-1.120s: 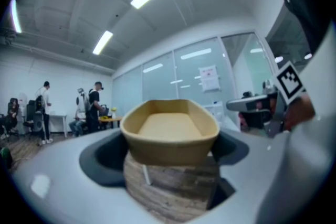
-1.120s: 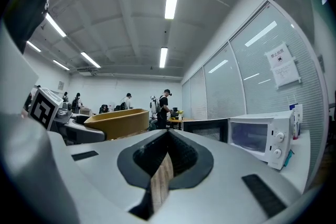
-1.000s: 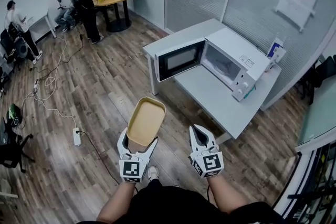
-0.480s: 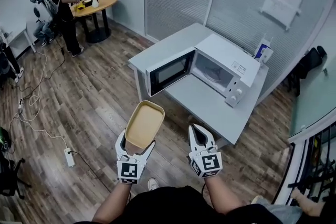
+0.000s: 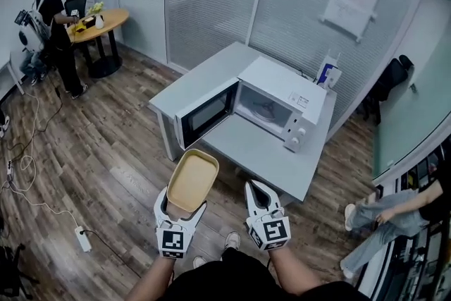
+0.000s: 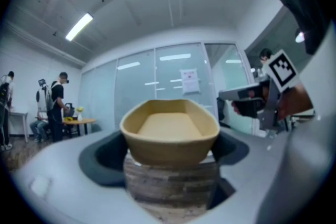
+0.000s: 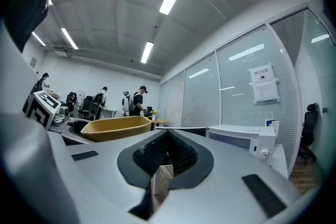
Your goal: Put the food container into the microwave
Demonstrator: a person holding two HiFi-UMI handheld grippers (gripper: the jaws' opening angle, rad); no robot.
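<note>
Tan and matte, the oblong food container [image 5: 192, 182], round-cornered with a shallow empty basin, is clamped at its near end by the pale jaws of the left gripper [image 5: 180, 208] above the wood-plank floor [image 5: 120, 166]. At its 3 o'clock, the right gripper [image 5: 256, 189] presses its ribbed black pads [image 7: 184, 155] together on nothing. At 1 o'clock, the boxy white microwave [image 5: 282, 99] stands on a smooth grey table [image 5: 261, 151], its dark glass door [image 5: 206, 114] swung open.

Left gripper [image 5: 183, 204] clamped, right gripper [image 5: 258, 190] apparently closed
</note>
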